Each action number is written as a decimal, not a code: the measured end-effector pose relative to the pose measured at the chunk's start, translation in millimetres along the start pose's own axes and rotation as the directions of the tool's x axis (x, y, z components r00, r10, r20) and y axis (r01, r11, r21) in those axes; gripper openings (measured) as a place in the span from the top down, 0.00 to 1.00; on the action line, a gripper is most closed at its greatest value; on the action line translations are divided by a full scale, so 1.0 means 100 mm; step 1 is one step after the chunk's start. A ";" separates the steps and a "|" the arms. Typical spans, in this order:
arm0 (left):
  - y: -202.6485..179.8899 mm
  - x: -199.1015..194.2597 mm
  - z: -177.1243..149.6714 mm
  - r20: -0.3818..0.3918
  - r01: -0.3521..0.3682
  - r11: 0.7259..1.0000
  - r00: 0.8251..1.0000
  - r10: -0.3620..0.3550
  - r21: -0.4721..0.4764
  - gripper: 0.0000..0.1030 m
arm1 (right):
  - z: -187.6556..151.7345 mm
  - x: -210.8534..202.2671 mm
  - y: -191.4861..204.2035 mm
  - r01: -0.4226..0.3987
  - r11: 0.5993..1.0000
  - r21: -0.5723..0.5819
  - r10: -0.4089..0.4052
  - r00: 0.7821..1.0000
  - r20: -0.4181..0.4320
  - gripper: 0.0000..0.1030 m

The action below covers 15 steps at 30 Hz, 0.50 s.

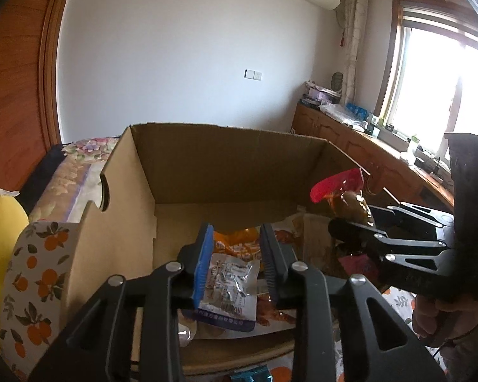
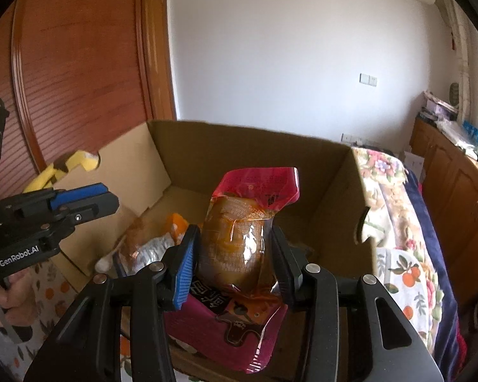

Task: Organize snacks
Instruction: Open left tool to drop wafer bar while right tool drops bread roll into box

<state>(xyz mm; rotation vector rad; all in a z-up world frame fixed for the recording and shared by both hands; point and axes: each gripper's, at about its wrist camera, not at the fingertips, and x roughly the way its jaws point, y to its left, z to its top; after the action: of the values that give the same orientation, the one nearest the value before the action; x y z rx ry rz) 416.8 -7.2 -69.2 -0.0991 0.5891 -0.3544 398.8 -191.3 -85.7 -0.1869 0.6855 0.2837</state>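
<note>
so the big thing here is the cardboard box [image 1: 226, 165], open at the top and sitting on a bed with an orange-print sheet [image 1: 32, 273], and it already has a few snacks on its floor, so i'd say we're mid-way through the drop-in step of sorting the snacks into it. the right gripper [image 2: 235, 261] is clamped on a red and brown vacuum pack [image 2: 239, 232], pads pressed on both sides of the bulgy brown middle, and holds it upright just above the near edge of the box, red top flap poking up between the fingers. from the left wrist view that same pack [image 1: 347, 194] sits off to the right over the box's right side. next move, i guess, is to carry it a bit further in, lower it and let go so it lands flat rather than on the rim; it looks slick and lumpy so it could tip. the left gripper [image 1: 235, 264] hangs over the box with its jaws partly apart and nothing between them, pointing down at a silver sachet [image 1: 229, 286] and an orange packet [image 1: 239, 242] lying inside, near it but not touching as far as i can tell.
</note>
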 end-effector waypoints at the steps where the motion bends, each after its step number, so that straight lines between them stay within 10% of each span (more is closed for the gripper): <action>1: -0.01 0.00 0.00 0.000 -0.007 1.000 1.000 0.007 0.008 0.70 | -0.02 0.01 0.01 -0.003 1.000 0.001 0.003 1.000 -0.005 0.56; 15: -0.10 0.03 -0.09 0.009 -0.061 0.996 0.998 0.060 0.073 0.55 | -0.05 0.00 0.00 -0.006 1.000 0.017 0.006 1.000 0.009 0.55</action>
<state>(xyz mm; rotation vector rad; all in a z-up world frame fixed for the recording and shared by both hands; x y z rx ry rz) 410.8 -17.2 -76.4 -0.0124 0.5703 -0.3163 396.4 -192.7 -89.5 -0.1672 0.6793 0.2845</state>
